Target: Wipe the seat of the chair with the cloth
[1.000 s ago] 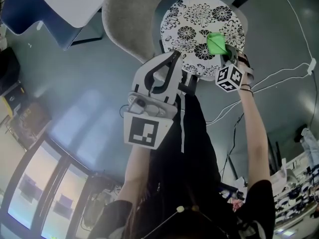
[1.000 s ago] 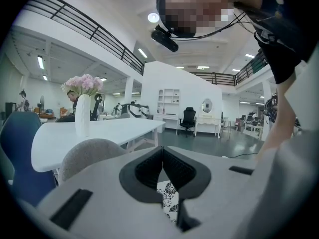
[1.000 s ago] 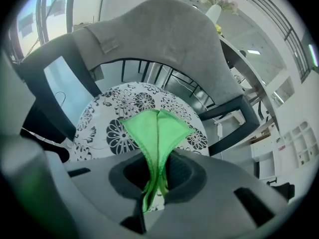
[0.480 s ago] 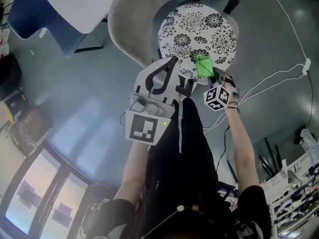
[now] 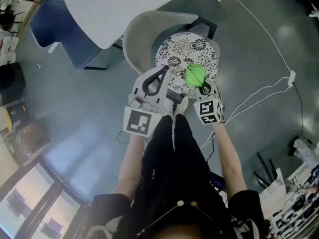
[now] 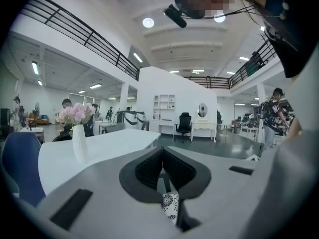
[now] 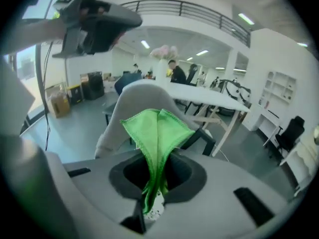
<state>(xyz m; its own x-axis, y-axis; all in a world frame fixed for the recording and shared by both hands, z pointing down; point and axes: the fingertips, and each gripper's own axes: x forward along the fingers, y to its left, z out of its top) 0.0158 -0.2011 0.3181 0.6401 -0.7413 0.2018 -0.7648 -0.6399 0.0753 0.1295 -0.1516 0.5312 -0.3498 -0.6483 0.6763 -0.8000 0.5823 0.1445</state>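
The white table (image 5: 114, 9) fills the upper left of the head view. Just below it, at upper centre, stands the grey chair (image 5: 139, 39) with its floral seat (image 5: 187, 54). The left gripper (image 5: 162, 73), at the seat's lower left edge, has its jaws pressed together on nothing. The right gripper (image 5: 204, 89) pinches the green cloth (image 5: 195, 75), which shows over the seat's lower right part.

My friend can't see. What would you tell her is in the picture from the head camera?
Seen from above, a person's right gripper holds a green cloth over a chair's round, black-and-white flowered seat. The left gripper, shut and empty, hovers beside it. A white table and a blue chair stand beyond.
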